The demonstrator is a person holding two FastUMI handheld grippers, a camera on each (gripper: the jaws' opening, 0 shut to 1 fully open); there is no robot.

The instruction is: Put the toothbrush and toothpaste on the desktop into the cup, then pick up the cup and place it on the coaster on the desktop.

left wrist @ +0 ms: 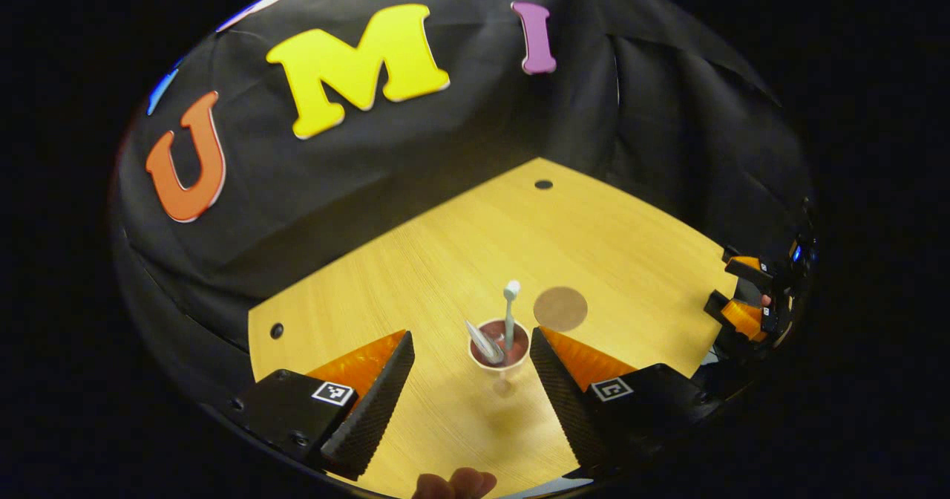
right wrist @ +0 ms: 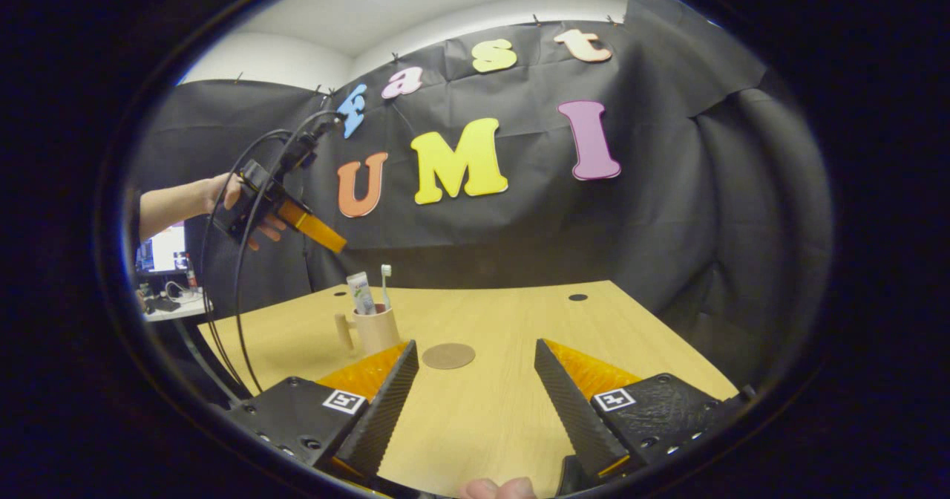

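The desktop [left wrist: 445, 261] lay wide and bare beyond both grippers. The cup [left wrist: 499, 350], holding the toothbrush [left wrist: 510, 310] and toothpaste [left wrist: 482, 341], stood just ahead of the left gripper [left wrist: 472, 380], between its spread fingers; the coaster [left wrist: 560, 308] lay just beyond to the right. Gripping the cup's wall squarely, clear of its handle, looked wisest. The right gripper [right wrist: 476, 391] hung parted, well apart.

Toothbrush [right wrist: 385, 282], toothpaste [right wrist: 361, 293] in cup [right wrist: 376, 330]; coaster [right wrist: 448, 356] near, on desktop [right wrist: 482, 410].
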